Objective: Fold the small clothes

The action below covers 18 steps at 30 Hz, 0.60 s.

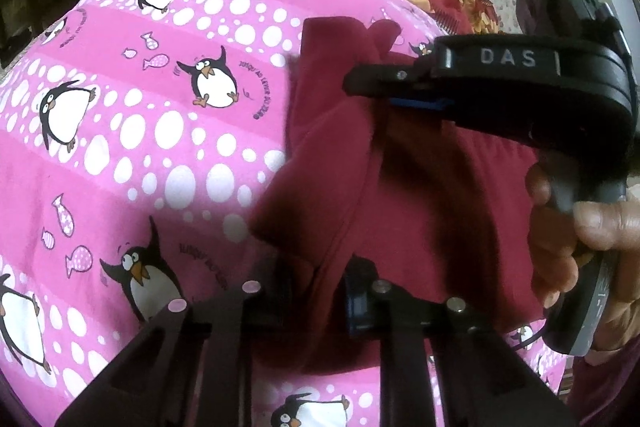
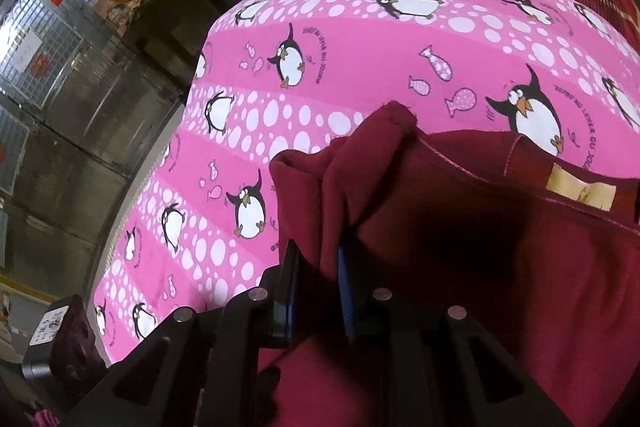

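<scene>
- Where both grip: dark red fleece garment (image 2: 500, 267) lying on pink penguin-print bedsheet (image 1: 120, 155).
- Left gripper (image 1: 316, 303): pinched onto garment fold.
- Right gripper (image 2: 316, 291): pinched likewise.
- Sheet bare toward nine o'clock.
- Garment's long axis: cannot tell.

Left gripper (image 1: 318, 301) pads are buried under a fold of the maroon garment (image 1: 420, 219), so pad contact is not directly visible; the garment's left edge is motion-blurred. Right gripper (image 2: 318, 291) fingertips are likewise covered by cloth, and the garment runs off the right and bottom edges. Print beside the penguins on the pink bedsheet (image 2: 340, 39) is too small to read.
</scene>
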Each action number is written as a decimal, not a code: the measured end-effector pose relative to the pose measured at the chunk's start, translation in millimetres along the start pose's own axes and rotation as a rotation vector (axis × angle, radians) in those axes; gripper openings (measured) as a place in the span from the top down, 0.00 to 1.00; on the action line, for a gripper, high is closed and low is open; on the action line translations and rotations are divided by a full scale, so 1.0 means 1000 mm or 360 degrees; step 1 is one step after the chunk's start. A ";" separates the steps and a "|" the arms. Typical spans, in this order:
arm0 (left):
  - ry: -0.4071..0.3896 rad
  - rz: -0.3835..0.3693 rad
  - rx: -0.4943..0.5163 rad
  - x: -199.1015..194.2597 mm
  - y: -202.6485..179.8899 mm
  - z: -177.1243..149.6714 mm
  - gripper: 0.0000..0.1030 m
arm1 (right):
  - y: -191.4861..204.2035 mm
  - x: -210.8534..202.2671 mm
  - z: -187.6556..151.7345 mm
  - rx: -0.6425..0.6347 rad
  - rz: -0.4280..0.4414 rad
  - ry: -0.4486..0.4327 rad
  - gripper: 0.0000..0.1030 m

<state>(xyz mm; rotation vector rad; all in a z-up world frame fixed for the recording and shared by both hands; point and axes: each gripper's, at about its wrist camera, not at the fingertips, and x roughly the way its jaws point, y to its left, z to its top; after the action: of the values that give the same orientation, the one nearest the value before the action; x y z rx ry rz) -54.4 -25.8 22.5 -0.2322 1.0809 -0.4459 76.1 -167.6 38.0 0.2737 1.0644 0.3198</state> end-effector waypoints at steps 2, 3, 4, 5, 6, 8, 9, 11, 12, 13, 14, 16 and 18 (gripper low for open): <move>-0.0012 -0.0008 -0.0006 -0.004 0.001 -0.003 0.82 | 0.004 0.002 0.003 0.0017 -0.0026 0.0014 0.50; -0.0018 -0.0015 -0.0015 -0.006 0.002 -0.004 0.83 | 0.006 0.003 0.004 0.0017 -0.0029 0.0022 0.35; -0.0026 -0.0025 -0.0023 -0.008 0.003 -0.004 0.83 | 0.010 0.006 0.006 0.0003 -0.0024 0.0039 0.33; -0.0033 -0.0035 -0.0025 -0.011 0.004 -0.006 0.83 | 0.014 0.009 0.007 -0.0020 -0.0027 0.0061 0.33; -0.0040 -0.0041 -0.0024 -0.013 0.004 -0.007 0.83 | 0.018 0.012 0.009 -0.0043 -0.0046 0.0077 0.32; -0.0048 -0.0045 -0.0017 -0.016 0.003 -0.010 0.83 | 0.025 0.021 0.013 -0.0092 -0.0118 0.0109 0.26; -0.0050 -0.0047 -0.0014 -0.017 0.003 -0.010 0.83 | 0.028 0.028 0.015 -0.0107 -0.0142 0.0131 0.25; -0.0053 -0.0054 -0.0010 -0.018 0.002 -0.011 0.83 | 0.030 0.039 0.018 -0.0112 -0.0160 0.0160 0.23; -0.0055 -0.0055 -0.0008 -0.019 0.001 -0.011 0.83 | 0.032 0.045 0.018 -0.0118 -0.0175 0.0174 0.20; -0.0056 -0.0053 -0.0004 -0.020 0.001 -0.011 0.84 | 0.033 0.052 0.018 -0.0136 -0.0198 0.0184 0.19; -0.0055 -0.0049 0.0000 -0.020 0.000 -0.011 0.84 | 0.034 0.056 0.017 -0.0156 -0.0229 0.0186 0.19; -0.0045 -0.0029 0.0011 -0.018 0.000 -0.011 0.83 | 0.034 0.059 0.015 -0.0186 -0.0285 0.0157 0.24; -0.0028 -0.0007 0.0010 -0.013 0.000 -0.010 0.81 | 0.030 0.053 0.013 -0.0183 -0.0317 0.0111 0.52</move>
<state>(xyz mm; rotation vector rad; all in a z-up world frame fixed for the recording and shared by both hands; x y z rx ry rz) -68.5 -19.7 28.4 -0.2323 1.0616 -0.4503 107.5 -120.6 12.3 0.0530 1.1279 0.2113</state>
